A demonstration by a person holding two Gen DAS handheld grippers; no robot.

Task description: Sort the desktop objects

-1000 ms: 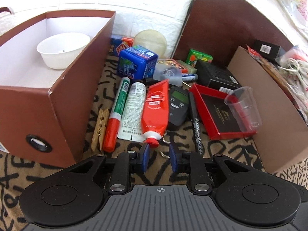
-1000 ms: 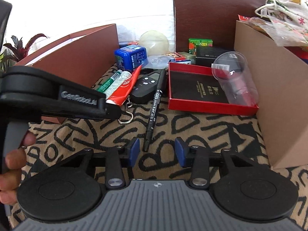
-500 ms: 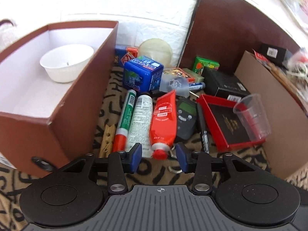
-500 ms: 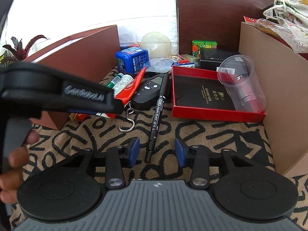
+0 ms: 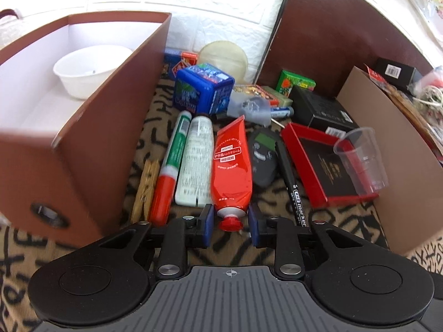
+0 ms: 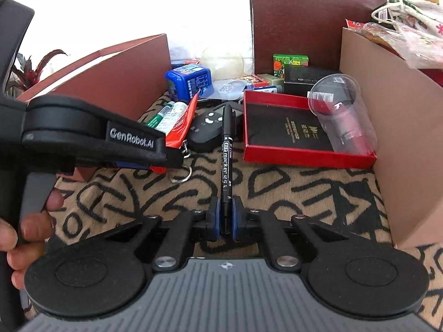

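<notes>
Gripping the near end of the black marker (image 6: 227, 149), the right gripper (image 6: 226, 218) has just closed, its blue pads pressed on the barrel at lower centre of the right wrist view. The left gripper (image 5: 230, 225) has been narrowing around the cap end of the red hand cream tube (image 5: 231, 166), lower centre of its view, pads seemingly not yet touching. This looks like the pick-up step; next, each item needs lifting toward a box, probably the brown box (image 5: 116, 127) at left.

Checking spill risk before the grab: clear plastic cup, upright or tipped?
Tipped. The clear cup lies on its side in the red tray, its open mouth facing the camera.
</notes>
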